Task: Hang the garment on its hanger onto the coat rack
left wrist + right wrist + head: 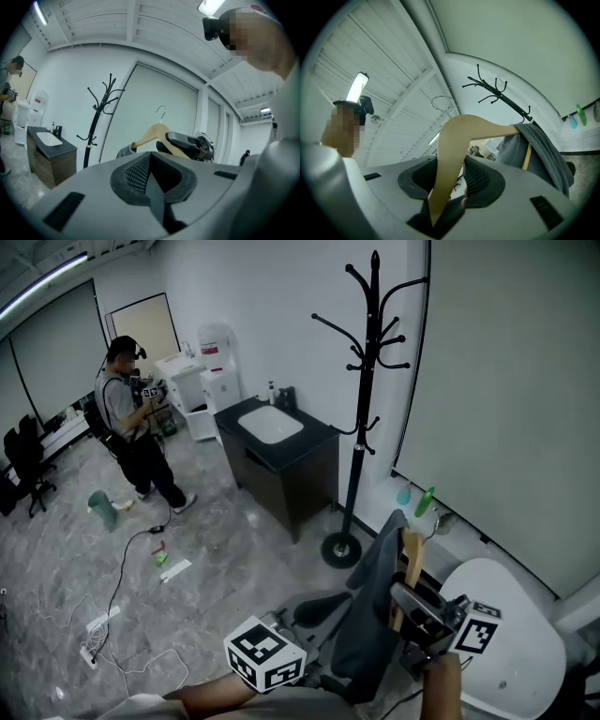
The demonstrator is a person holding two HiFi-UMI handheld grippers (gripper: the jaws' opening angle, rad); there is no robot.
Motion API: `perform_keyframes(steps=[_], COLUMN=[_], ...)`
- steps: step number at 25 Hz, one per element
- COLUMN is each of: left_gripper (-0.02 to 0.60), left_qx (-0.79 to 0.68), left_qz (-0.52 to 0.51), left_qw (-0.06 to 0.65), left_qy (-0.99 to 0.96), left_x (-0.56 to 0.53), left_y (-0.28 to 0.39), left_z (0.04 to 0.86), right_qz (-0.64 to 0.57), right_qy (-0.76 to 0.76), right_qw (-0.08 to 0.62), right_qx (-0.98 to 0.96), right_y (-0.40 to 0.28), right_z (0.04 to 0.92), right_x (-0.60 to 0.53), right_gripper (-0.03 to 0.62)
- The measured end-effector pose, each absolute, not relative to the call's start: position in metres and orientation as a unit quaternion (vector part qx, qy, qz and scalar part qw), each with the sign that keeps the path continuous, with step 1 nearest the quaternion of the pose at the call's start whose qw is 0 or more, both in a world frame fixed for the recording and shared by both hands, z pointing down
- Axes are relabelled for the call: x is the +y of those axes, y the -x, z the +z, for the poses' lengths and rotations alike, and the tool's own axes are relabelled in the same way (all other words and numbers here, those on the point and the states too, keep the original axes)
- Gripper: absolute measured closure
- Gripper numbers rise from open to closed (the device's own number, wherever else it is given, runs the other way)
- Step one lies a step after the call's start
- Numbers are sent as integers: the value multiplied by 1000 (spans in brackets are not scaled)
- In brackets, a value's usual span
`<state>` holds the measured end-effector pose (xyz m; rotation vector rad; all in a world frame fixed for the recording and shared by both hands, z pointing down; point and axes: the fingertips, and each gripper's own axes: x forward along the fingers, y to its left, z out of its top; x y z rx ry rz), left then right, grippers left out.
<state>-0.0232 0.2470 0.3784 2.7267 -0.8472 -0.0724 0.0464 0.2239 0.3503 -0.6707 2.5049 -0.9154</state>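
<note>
Grips wooden hanger (457, 140) in right gripper (450, 180), jaws clamped on 1 arm of it, close to the neck. Carries grey garment (370, 615) draped over that hanger, at 5 o'clock in head view. Holds left gripper (149, 176) at 8 o'clock of garment, jaws together on nothing. Places black coat rack (361, 381) at 12 o'clock of hanger, well apart — metal hook (440, 101) not yet on any peg. Notes 1 person (131, 418) standing far off at 10 o'clock.
</note>
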Motion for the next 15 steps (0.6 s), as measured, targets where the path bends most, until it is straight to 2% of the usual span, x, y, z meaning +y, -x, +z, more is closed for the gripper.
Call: perform_keyframes(steps=[15], left_gripper=[575], left_qx=[-256], left_qz=[-33], left_qw=[144], left_qy=[-955], left_x=[79], left_y=[9], left_z=[381], right_qz=[-311], right_qy=[277], right_qw=[182], right_qx=[891], right_y=[-63], right_z=[356], right_x=[69], right_gripper=[433])
